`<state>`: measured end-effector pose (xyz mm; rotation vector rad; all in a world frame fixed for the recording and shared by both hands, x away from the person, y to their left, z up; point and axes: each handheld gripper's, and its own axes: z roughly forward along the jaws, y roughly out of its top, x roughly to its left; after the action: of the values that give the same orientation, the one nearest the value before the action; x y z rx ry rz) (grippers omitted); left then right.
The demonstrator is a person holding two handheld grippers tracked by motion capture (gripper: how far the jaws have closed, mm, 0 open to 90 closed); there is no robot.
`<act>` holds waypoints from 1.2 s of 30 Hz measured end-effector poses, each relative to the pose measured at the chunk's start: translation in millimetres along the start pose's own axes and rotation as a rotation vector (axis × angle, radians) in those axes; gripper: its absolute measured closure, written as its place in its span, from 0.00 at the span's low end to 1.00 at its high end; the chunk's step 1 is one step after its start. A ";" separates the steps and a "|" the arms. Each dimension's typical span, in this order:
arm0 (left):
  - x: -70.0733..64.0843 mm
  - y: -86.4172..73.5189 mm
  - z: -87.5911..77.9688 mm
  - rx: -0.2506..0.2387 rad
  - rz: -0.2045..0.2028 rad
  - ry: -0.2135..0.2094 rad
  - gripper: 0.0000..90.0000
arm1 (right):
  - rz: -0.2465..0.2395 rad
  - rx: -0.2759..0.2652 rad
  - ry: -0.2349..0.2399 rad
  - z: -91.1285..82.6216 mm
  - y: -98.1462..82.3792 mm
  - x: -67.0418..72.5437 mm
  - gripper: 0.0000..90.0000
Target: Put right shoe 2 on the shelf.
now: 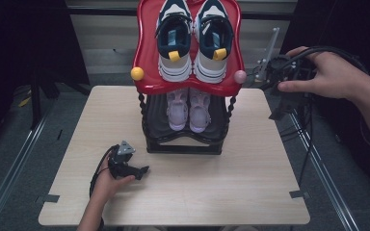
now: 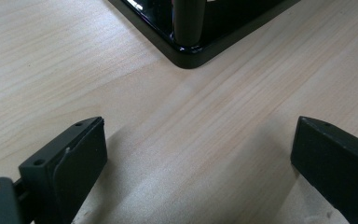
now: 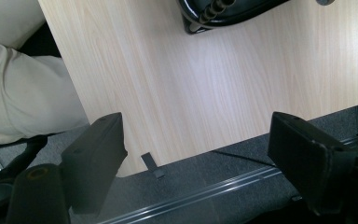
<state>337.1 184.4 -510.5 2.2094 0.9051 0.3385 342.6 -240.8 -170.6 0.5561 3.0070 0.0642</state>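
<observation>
A two-level shoe rack stands at the table's far middle. Its red top tray carries a pair of navy and white sneakers with yellow heel tabs. A pair of small pale pink shoes sits on the black lower shelf. My left gripper rests low on the table, front left of the rack, held by a hand. Its jaws are open with nothing between them, and they face the rack's black base corner. My right gripper hangs beyond the table's right edge, open and empty.
The light wooden table has bare room in front of the rack. Grey floor and metal rails run along both sides. In the right gripper view a beige trouser leg lies beside the table corner, with a rail below.
</observation>
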 end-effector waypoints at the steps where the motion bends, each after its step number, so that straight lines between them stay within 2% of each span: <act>1: 0.0 0.0 0.1 -0.001 0.000 0.001 0.04 | -0.002 0.007 0.001 1.5 -0.6 0.2 0.20; 4: 0.0 0.0 0.0 0.000 0.000 0.001 0.04 | -0.007 0.022 -0.005 6.9 -3.2 0.0 0.20; 6: 0.0 0.0 0.0 0.000 0.000 0.000 0.04 | 0.006 0.024 0.001 10.2 -5.5 0.2 0.21; 7: 0.0 0.0 0.0 -0.001 0.001 0.003 0.04 | -0.005 0.021 -0.003 11.7 -6.3 -0.6 0.21; 15: 0.0 0.0 0.0 0.000 0.000 0.000 0.04 | -0.002 0.015 -0.010 23.6 -10.8 1.5 0.20; 26: -0.3 -0.1 0.1 -0.001 -0.004 0.000 0.04 | 0.004 0.008 0.007 45.1 -17.7 2.7 0.20; 36: -0.3 0.0 0.2 -0.004 -0.004 0.003 0.04 | -0.009 -0.017 0.015 62.5 -16.5 5.2 0.20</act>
<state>337.0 184.2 -510.6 2.2039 0.9091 0.3416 337.5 -252.7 -234.1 0.5429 3.0205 0.0938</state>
